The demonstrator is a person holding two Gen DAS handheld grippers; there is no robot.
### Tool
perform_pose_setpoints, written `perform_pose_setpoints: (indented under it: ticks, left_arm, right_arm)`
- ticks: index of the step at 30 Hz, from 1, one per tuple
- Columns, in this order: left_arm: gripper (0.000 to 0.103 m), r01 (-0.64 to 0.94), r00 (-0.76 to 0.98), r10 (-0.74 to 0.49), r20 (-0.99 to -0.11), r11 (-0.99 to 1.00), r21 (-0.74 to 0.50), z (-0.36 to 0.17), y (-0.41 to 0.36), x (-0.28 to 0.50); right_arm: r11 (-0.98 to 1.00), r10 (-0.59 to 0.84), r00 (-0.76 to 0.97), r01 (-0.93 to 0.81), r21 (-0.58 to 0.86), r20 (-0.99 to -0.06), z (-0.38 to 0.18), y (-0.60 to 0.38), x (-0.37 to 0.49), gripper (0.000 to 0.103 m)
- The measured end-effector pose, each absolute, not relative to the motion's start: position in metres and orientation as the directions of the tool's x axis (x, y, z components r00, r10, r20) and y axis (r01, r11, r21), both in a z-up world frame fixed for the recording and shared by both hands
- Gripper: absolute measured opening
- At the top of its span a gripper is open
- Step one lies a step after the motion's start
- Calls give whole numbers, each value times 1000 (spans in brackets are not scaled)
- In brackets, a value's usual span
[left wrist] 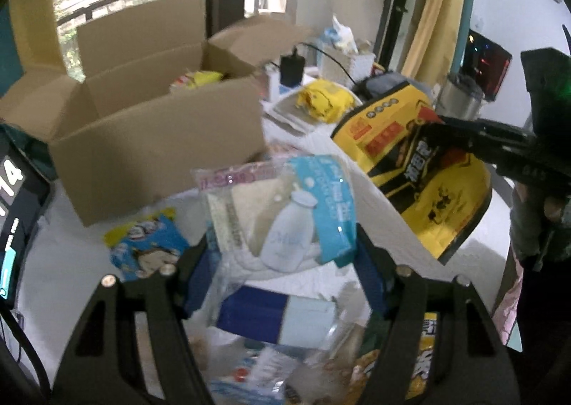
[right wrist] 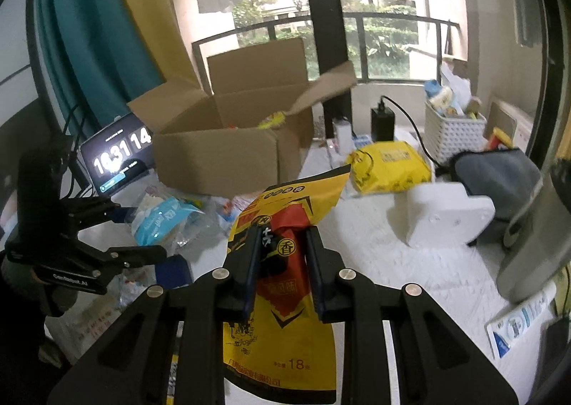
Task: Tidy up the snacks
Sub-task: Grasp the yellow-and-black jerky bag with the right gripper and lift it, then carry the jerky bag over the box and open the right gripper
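The right gripper [right wrist: 282, 244] pinches a yellow snack bag [right wrist: 285, 298] off the table [right wrist: 374, 255] – the open cardboard box [right wrist: 221, 155] sits at 11 o'clock. The left gripper [left wrist: 282, 237] clamps a clear milk-bread packet [left wrist: 285, 212], box [left wrist: 157, 141] at 10 o'clock

Each black hand-held gripper [right wrist: 282, 262] has blue finger pads [right wrist: 249, 273], silver screws, and perhaps white lettering.

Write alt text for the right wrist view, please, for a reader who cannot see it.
The right hand-held gripper grips a yellow snack bag above a white table. Behind stands an open cardboard box; at left, the left hand-held gripper holds a blue-and-white snack pack.
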State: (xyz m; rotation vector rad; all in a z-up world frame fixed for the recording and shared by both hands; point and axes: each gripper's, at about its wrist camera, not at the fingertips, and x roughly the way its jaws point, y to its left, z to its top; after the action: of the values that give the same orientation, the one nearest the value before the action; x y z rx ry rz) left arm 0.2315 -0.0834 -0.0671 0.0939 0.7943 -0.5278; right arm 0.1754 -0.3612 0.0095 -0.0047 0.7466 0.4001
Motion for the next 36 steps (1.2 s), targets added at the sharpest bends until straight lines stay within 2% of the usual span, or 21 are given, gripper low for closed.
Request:
perform_pose_setpoints:
  ticks: [21,36]
  left_arm:
    - [71,316,756,-332,-564,940,-129,-21,9,293]
    - [72,221,828,-264,-494,964,-145,-3,20,373]
  right_arm:
    - [893,395,691,-444,76,-605,52,-285,248,26]
    - [907,401,759,-409,103,-513,75,-267,318,26]
